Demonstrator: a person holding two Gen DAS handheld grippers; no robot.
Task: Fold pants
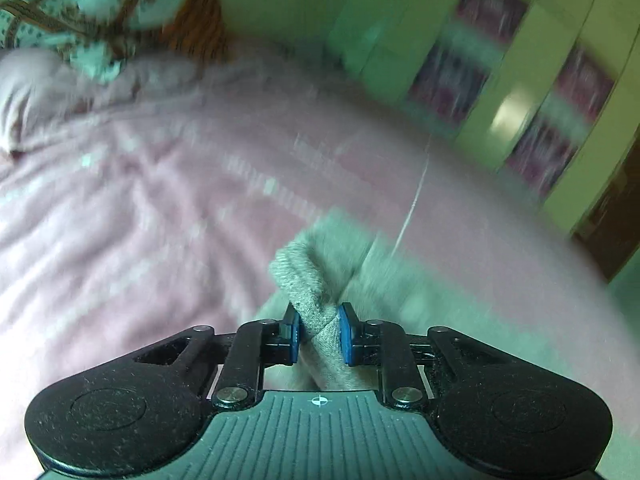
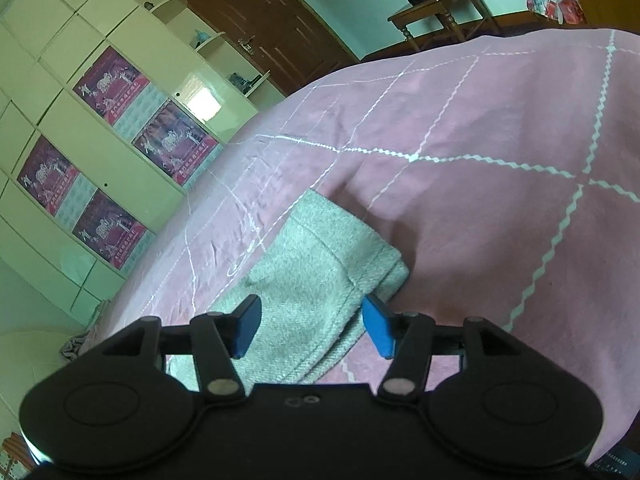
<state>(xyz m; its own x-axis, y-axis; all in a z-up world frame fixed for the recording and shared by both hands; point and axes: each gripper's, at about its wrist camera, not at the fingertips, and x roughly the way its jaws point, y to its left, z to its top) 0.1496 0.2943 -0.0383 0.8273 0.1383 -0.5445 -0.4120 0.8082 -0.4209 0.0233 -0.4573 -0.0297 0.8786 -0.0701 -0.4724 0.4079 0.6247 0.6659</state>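
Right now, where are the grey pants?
The grey pants lie on the pink bedspread, between the open right gripper fingers; the left gripper pinches a fold of them.

One pair of grey pants (image 2: 316,280) lies on one pink bedspread (image 2: 480,200), with two grippers, left (image 1: 319,330) and right (image 2: 311,326), four purple posters (image 2: 108,84) on one cream wardrobe (image 2: 52,28), and one wooden side table (image 2: 440,4).

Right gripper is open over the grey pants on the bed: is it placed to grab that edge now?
Probably yes. The right gripper is open with the grey pants lying between its fingers on the pink bedspread, and nothing covers that hemmed edge.
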